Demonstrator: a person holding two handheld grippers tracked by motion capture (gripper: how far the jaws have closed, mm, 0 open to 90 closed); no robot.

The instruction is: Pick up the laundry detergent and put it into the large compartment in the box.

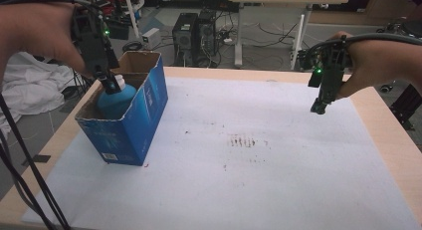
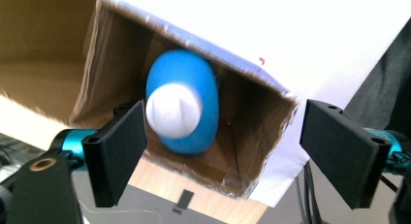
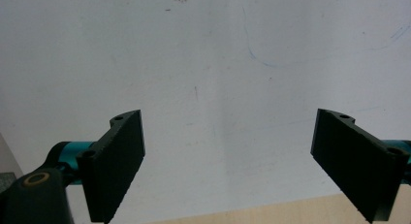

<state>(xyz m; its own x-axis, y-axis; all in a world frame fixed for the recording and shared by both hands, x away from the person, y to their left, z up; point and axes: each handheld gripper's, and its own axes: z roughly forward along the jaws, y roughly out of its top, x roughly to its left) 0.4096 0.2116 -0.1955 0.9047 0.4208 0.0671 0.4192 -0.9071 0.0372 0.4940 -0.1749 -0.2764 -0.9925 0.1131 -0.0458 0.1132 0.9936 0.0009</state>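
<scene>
A blue bottle [image 1: 115,99] with a white cap [image 2: 173,110] stands upright inside an open blue cardboard box [image 1: 133,125] at the table's left. My left gripper [image 1: 110,85] hovers just above the cap, over the box's opening. In the left gripper view its jaws stand wide apart with the bottle [image 2: 194,93] below them, untouched. My right gripper [image 1: 318,106] hangs above the right side of the table, pointing down. Its jaws are open with nothing between them in the right gripper view, above the white sheet [image 3: 208,88].
A white sheet [image 1: 249,160] covers the wooden table [image 1: 388,135], with brown smudges [image 1: 242,141] near its middle. Behind the table stand computer towers [image 1: 194,33] and a desk [image 1: 278,1]. Black cables [image 1: 25,175] trail at the left edge.
</scene>
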